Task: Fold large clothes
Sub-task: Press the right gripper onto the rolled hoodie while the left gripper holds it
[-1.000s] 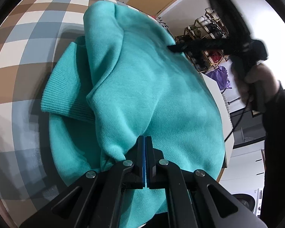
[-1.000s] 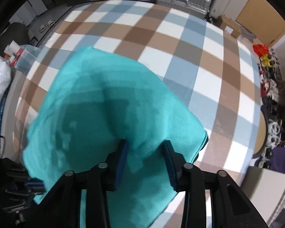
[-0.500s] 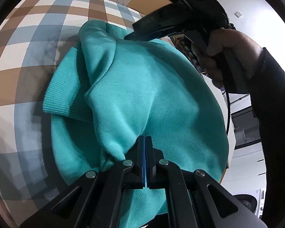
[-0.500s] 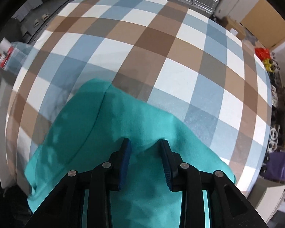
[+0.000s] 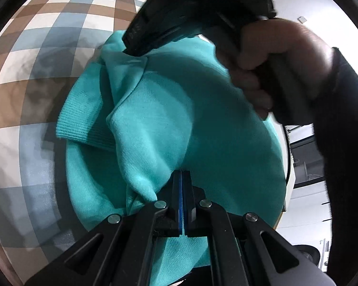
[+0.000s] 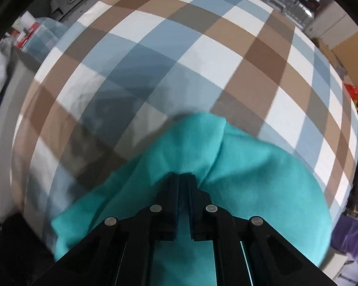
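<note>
Checked cloth in brown, blue and white covers the table (image 6: 202,54), and the teal sweatshirt (image 5: 179,119) lies bunched on it near the edge closest to me, partly folded, with a ribbed cuff (image 5: 83,128) poking out on one side from under the top layer. My left gripper (image 5: 181,178) is clenched at the near edge of the sweatshirt, pads pressed together beside a gathered fold, though I cannot tell how much fabric is actually between them. My right gripper (image 6: 184,178) has its pads nearly together on a ridge of teal fabric at the far edge of the pile; a narrow gap shows lower down, so I judge it is pinching only a thin layer. The biggest risk, I think, is that the whole garment drags across the smooth cloth instead of folding, because both my grips sit on the top layer and nothing pins the bottom one. Next, the right pinch could slip off if I pull hard, since thick fleece squeezed at its edge tends to creep out. Smaller still, the loose cuff may stay sticking out and spoil the fold. Least, the sweatshirt sits near the table edge in the left wrist view and could slide off it.
</note>
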`<state>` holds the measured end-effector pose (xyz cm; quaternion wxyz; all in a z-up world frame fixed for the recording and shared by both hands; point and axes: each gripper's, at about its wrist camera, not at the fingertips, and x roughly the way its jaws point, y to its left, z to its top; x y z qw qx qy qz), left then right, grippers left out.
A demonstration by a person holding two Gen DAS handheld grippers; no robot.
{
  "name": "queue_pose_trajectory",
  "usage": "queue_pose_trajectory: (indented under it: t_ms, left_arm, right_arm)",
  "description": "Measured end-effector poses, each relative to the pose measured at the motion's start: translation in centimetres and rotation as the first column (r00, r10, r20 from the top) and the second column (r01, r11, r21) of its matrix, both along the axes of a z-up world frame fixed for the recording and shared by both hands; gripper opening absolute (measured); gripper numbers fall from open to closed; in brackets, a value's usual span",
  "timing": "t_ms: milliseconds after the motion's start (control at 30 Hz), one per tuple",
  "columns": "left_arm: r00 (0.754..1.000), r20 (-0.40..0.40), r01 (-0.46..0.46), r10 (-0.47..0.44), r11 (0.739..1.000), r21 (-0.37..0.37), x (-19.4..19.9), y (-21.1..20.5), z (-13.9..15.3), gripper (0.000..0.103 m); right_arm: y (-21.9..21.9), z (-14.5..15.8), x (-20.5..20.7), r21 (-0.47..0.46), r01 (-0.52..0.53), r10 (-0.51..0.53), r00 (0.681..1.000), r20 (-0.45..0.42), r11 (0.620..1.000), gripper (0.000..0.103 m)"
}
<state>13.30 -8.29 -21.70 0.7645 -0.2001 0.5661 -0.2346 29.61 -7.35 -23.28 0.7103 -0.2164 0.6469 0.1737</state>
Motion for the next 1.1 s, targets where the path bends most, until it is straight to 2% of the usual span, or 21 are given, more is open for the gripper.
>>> queue_pose_trajectory:
  t_ms: [100,200,233,333,400,467,567,700,833,900,967,1067,1100]
  left_arm:
    - [1.000,-0.022,0.002,-0.003,0.999,-0.033,0.2,0.7,-0.3,0.000]
    - [0.999,-0.035,0.000,-0.002,0.999,-0.049,0.3,1.1,-0.4,0.000]
    - [0.999,-0.032,0.000,-0.002,0.999,-0.044,0.2,1.1,-0.4,0.000]
    - [1.000,-0.020,0.003,-0.003,1.000,-0.027,0.2,1.2,-0.5,0.000]
    - [1.000,-0.011,0.005,-0.005,1.000,-0.011,0.0,1.1,-0.3,0.000]
    - [1.000,-0.007,-0.002,0.002,1.000,0.006,-0.1,0.9,-0.1,0.000]
    - [1.000,-0.003,-0.013,0.013,1.000,0.021,-0.1,1.0,-0.2,0.000]
    - [1.000,-0.022,-0.016,0.016,1.000,-0.012,0.1,1.9,-0.4,0.000]
    - [0.999,-0.048,-0.008,0.005,0.998,-0.062,0.2,2.7,-0.6,0.000]
    - [0.999,-0.038,-0.004,0.002,0.999,-0.050,0.0,2.8,-0.4,0.000]
    - [1.000,-0.028,-0.003,0.002,0.999,-0.033,-0.2,2.9,-0.2,0.000]
    - [1.000,-0.014,0.006,-0.006,1.000,-0.006,-0.6,2.5,0.0,0.000]
    - [1.000,-0.009,0.003,-0.003,1.000,0.004,0.1,1.7,0.1,0.000]
  right_arm:
    - [-0.7,0.5,0.6,0.038,0.045,-0.044,0.999,-0.027,0.998,0.006]
    - [-2.4,3.4,0.1,0.123,0.060,-0.056,0.998,-0.030,0.991,0.006]
    - [-3.3,5.0,-0.7,0.177,0.064,-0.057,0.997,-0.042,0.982,0.006]
    - [-4.0,7.2,-3.6,0.241,0.006,0.015,0.996,-0.086,0.971,0.006]
    - [-3.8,6.8,-4.8,0.228,-0.026,0.053,0.992,-0.113,0.973,0.006]
    - [-3.0,5.4,-5.5,0.176,-0.064,0.079,0.993,-0.083,0.982,0.006]
    - [-2.4,2.5,-4.6,0.180,-0.025,0.045,0.993,-0.108,0.983,0.000]
    - [-1.3,1.1,-4.0,0.169,-0.014,0.033,0.994,-0.106,0.985,0.000]
    - [-1.0,2.8,-4.7,0.157,-0.041,0.053,0.996,-0.073,0.987,0.000]
    - [-2.1,5.1,-5.5,0.213,-0.030,0.046,0.996,-0.071,0.977,0.005]
    - [-3.6,7.2,-6.8,0.295,-0.017,0.053,0.992,-0.114,0.955,0.005]
    - [-4.0,6.1,-8.0,0.272,-0.019,0.072,0.979,-0.189,0.962,0.008]
    - [-4.1,5.5,-8.1,0.266,-0.016,0.065,0.982,-0.177,0.964,0.008]
